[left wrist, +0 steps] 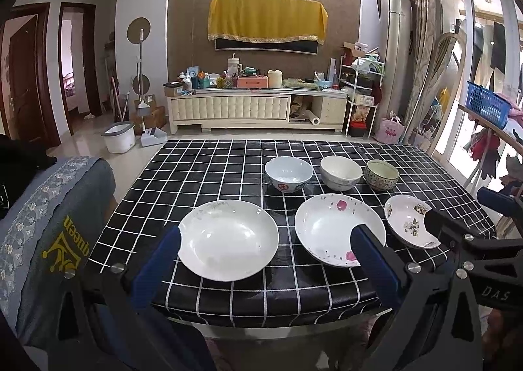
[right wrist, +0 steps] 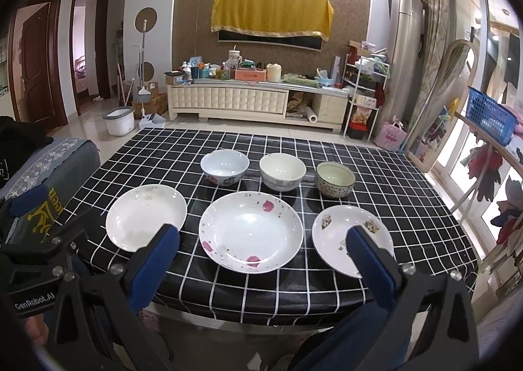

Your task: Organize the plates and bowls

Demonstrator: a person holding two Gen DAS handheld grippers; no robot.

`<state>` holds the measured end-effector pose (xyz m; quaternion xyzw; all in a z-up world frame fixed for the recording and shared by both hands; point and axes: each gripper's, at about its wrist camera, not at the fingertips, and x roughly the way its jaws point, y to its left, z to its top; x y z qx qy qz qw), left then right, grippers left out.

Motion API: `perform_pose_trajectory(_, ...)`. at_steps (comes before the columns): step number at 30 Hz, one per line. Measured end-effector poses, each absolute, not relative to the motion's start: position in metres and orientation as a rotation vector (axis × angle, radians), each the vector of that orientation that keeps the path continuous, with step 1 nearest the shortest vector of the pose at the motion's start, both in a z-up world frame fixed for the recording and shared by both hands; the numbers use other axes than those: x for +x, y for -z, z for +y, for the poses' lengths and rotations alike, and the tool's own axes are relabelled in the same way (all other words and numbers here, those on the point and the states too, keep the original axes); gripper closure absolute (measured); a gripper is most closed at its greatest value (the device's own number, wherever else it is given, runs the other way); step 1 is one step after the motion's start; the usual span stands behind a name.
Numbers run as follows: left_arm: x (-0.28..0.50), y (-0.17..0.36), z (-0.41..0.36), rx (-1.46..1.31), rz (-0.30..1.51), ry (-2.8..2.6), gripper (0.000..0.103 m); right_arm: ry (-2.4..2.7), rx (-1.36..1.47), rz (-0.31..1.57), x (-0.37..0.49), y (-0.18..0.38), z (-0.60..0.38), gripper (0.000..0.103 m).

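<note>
Crockery sits in two rows on the table [right wrist: 327, 289], which is covered in a black cloth with a white grid. Near row: a plain white shallow plate [right wrist: 146, 217] at the left, a larger white plate with pink petal marks [right wrist: 251, 231] in the middle, and a small white plate with dark floral patches [right wrist: 336, 233] at the right. Far row, each standing apart: a white bowl with a red motif on its side [left wrist: 289, 174], a cream bowl with faint blue pattern [left wrist: 341, 172], and a green-patterned bowl with a pale inside [left wrist: 381, 174].

Left gripper [left wrist: 264, 248] is held off the near table edge with its blue-padded fingers [left wrist: 157, 268] spread wide and nothing between them; one pad overlaps the plain plate's rim in view, the other hides part of the petal plate. Right gripper [right wrist: 260, 242] hangs likewise apart and empty, its pads covering the near edges of the plain plate and the floral plate. Whether any pad touches a plate cannot be told. A grey embroidered cloth with yellow lettering [left wrist: 62, 224] lies at the left, partly cut off.
</note>
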<state>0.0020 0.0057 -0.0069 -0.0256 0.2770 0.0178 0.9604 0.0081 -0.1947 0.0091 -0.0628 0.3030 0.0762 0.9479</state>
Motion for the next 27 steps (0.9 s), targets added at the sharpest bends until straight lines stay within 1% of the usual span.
perform_pose_trajectory(27,-0.0022,0.0074,0.0023,-0.046,0.563,-0.028,0.0,-0.163,-0.099,0.636,0.0065,-0.0054,-0.2011,0.0)
